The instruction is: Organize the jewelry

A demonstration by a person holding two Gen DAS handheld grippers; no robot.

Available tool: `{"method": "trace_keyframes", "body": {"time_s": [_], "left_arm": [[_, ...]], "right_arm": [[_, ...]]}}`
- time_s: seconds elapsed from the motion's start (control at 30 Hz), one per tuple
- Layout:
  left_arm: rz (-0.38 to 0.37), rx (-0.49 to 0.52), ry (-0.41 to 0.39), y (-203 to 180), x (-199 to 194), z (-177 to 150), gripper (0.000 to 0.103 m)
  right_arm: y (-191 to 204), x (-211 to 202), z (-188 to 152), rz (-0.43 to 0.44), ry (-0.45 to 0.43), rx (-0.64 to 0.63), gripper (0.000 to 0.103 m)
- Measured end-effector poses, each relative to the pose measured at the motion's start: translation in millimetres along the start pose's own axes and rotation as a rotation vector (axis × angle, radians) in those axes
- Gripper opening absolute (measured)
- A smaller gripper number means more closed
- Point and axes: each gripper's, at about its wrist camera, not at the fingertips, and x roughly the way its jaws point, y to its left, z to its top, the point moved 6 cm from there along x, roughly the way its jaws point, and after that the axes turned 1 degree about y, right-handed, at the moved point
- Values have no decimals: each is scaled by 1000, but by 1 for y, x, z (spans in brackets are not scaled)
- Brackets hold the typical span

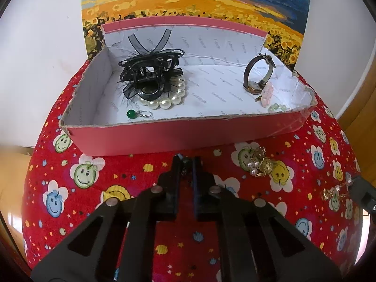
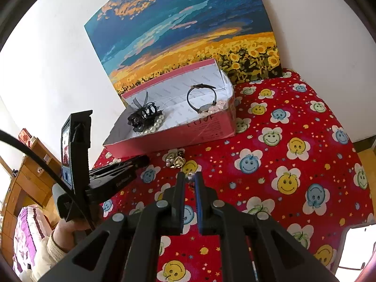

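Left gripper (image 1: 186, 162): black two-finger tool nearest the left wrist lens, its jaws clenched on a small dark metallic trinket (image 1: 186, 164) just before the box's near wall; what the trinket is cannot be told.
Right gripper (image 2: 190, 176): black two-finger tool, jaws pinched on a tiny glinting piece (image 2: 190, 177) too small to identify, held over the cloth.
Red cloth with smiley-face flowers (image 1: 131, 211): covers the rounded surface under everything.
Sunflower-field painting (image 1: 195, 7): leans on the white wall behind the box.
Pink cardboard box with white lining (image 1: 150, 134): open, resting on the cloth.
Black ribbon hair clip (image 1: 148, 70): inside the box at left, lying on the white pearl bracelet (image 1: 164, 102).
Brown-strap wristwatch (image 1: 257, 74): inside at right, on edge.
Green bead earring (image 1: 135, 114): near the front wall, left.
Pale green beads (image 1: 277, 107): front right corner.
Gold-and-pearl brooch cluster (image 1: 257, 163): on the cloth, outside the box, right of the left gripper.
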Motion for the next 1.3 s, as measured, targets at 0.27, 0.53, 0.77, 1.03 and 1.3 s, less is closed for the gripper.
{"method": "trace_keyframes", "body": {"time_s": [0.27, 0.53, 0.77, 1.03, 1.3], "left_arm": [[-57, -3, -18, -5, -23, -5, 1], [-94, 12, -70, -5, -59, -3, 1], [-96, 21, -123, 2, -83, 9, 1], [-68, 36, -171, 14, -94, 30, 1], [-48, 51, -210, 19, -90, 55, 1]], "right_arm": [[6, -3, 2, -20, -12, -24, 9], [16, -10, 5, -32, -24, -44, 9], [31, -19, 18, -29, -46, -81, 9], [46, -20, 37, -40, -66, -127, 9], [56, -9, 64, -47, -78, -143, 9]]}}
